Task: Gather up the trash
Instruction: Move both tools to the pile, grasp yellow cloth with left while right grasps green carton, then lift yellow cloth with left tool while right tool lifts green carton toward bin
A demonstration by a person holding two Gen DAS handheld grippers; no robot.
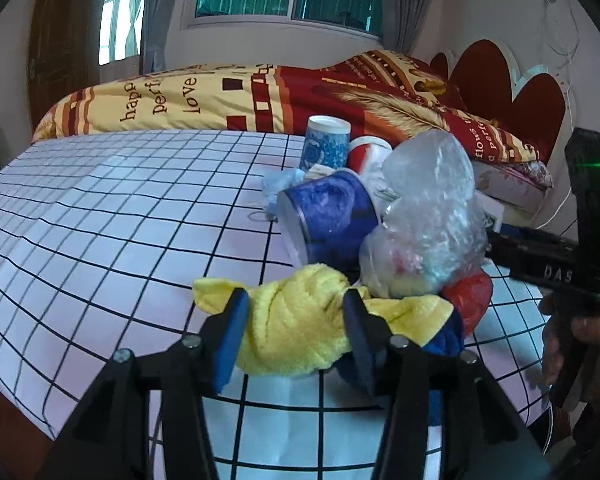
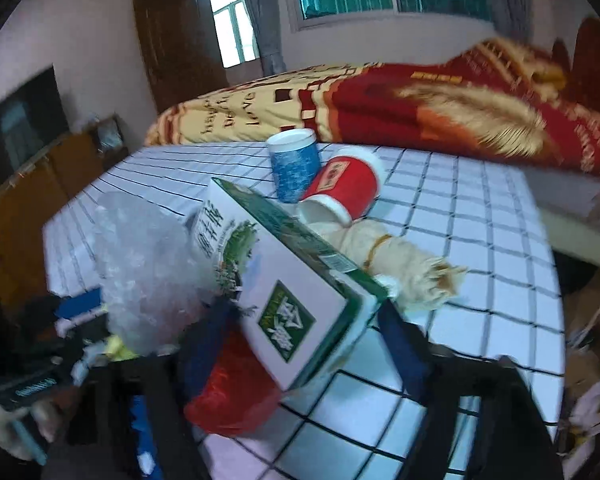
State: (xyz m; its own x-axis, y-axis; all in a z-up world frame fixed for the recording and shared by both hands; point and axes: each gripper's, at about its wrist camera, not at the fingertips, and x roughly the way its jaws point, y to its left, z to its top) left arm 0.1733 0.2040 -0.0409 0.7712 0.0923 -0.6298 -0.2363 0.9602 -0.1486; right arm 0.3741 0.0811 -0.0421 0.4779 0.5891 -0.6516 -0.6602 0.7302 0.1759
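The right wrist view is smeared with motion blur, so fine detail there is hard to read, and its lower left corner is a dark muddle in which I can only make out part of the other tool and a hand.

Nearest in the left wrist view, the left gripper point(image 1: 296, 330) has its 2 blue pads on either side of a bunched yellow cloth point(image 1: 300, 320), pressing into it; a dark blue cloth point(image 1: 446, 338) peeks out under the yellow one, mostly covered. Just behind, touching the cloth, sits a crumpled clear plastic bag point(image 1: 428, 216) over a red plastic bag point(image 1: 470, 296), whose lower part is hidden. A dark blue cup point(image 1: 324, 220) lies on its side against the clear bag.

The right gripper point(image 2: 300, 340) straddles a green and white carton point(image 2: 284, 280), tilted end-on between its fingers; blur keeps me from telling whether the pads grip it. Beside the carton is a cream bundle tied with a rubber band point(image 2: 396, 256).

Farther back on the checked tablecloth point(image 1: 100, 220), a red cup point(image 2: 340, 188) lies tipped over, and a light blue patterned cup point(image 2: 294, 164) stands upright just beside it. Beyond the table is a bed with a red and yellow quilt point(image 1: 260, 92).
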